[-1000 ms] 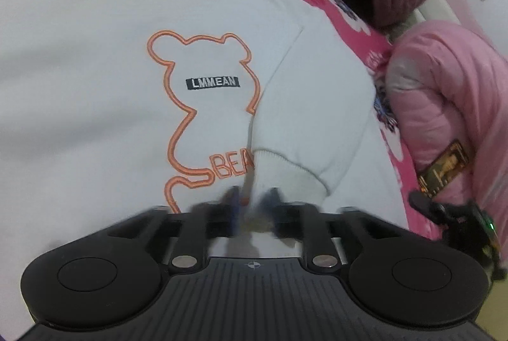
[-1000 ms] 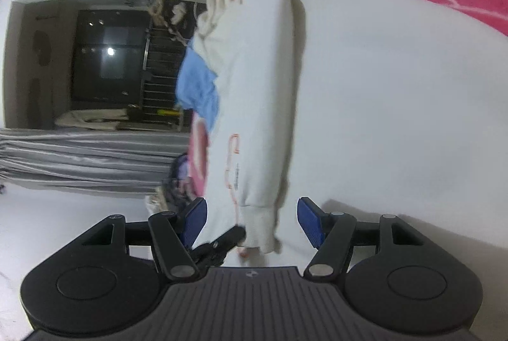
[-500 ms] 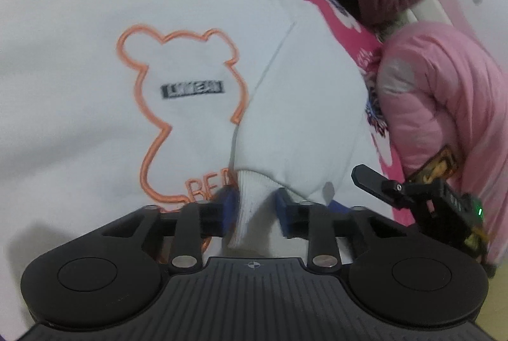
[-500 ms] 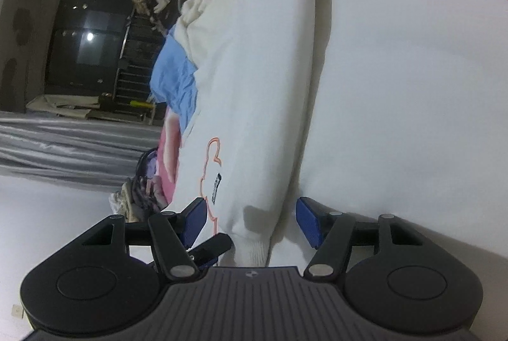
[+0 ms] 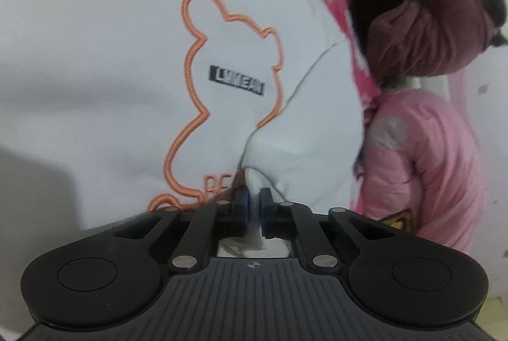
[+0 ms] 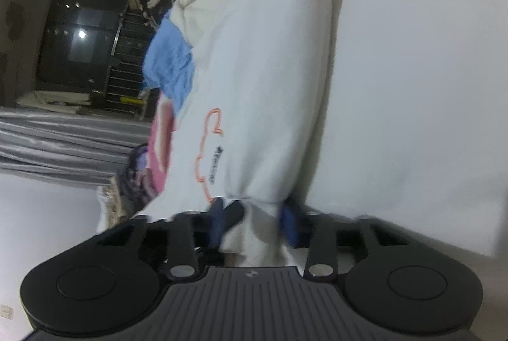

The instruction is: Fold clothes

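Observation:
A white sweatshirt (image 5: 127, 71) with an orange bear outline (image 5: 190, 105) and a small black label lies spread out. Its sleeve (image 5: 304, 144) is folded across the front. In the left wrist view my left gripper (image 5: 253, 203) is shut on the ribbed sleeve cuff (image 5: 254, 179), which runs back between the blue pads. In the right wrist view the same sweatshirt (image 6: 260, 86) stretches away, and my right gripper (image 6: 254, 223) has its blue pads pressed on a white cuff (image 6: 254, 233). A black part (image 6: 235, 214) sits just left of that cuff.
A pink padded jacket (image 5: 422, 169) and a maroon garment (image 5: 428, 32) lie to the right on the pink floral cover (image 5: 358, 61). Blue (image 6: 168, 67) and cream (image 6: 203, 1) clothes are piled past the collar. A dark doorway (image 6: 76, 55) and grey curtain (image 6: 63, 147) lie beyond.
My left gripper's jaws have drawn tight on the cuff and the view has swung. My right gripper's pads have moved inward onto the cuff. The right gripper has left the left wrist view.

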A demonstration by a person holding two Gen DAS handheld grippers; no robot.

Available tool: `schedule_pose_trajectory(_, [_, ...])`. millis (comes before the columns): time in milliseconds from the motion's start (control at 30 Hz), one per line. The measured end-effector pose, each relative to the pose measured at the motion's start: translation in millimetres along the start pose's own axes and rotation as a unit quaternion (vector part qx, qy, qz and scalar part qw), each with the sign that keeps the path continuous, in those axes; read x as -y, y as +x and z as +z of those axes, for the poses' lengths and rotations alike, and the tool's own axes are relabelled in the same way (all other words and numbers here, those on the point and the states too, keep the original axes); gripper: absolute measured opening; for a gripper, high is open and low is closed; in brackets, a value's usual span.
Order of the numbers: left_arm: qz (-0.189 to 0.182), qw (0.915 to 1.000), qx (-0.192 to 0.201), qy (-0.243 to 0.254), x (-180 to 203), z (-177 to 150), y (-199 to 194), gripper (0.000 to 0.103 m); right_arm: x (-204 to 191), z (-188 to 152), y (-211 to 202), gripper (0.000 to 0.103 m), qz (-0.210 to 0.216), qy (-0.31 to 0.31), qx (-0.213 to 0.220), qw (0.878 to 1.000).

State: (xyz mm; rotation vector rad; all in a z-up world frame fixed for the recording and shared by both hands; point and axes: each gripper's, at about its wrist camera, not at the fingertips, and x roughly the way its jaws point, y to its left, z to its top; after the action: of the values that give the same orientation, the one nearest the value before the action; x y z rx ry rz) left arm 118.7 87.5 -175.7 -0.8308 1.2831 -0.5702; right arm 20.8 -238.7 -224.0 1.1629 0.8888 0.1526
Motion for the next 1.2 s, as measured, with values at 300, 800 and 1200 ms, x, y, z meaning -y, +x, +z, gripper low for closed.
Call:
schedule_pose_trajectory(300, [-0.053, 0.9971, 0.037, 0.041, 16, -49, -29, 0.002, -22, 1, -30, 0.007, 0.02, -0.082, -0.015, 0.996])
schedule_pose_trajectory(800, [-0.068, 0.9853, -0.076, 0.137, 42, -103, 1, 0.002, -37, -26, -109, 0.007, -0.051, -0.228, -0.112, 0.966])
schedule_pose_trajectory(1200, [-0.073, 0.8956, -0.248, 0.362, 121, -157, 83, 0.002, -17, -15, -159, 0.007, -0.156, -0.279, -0.151, 0.935])
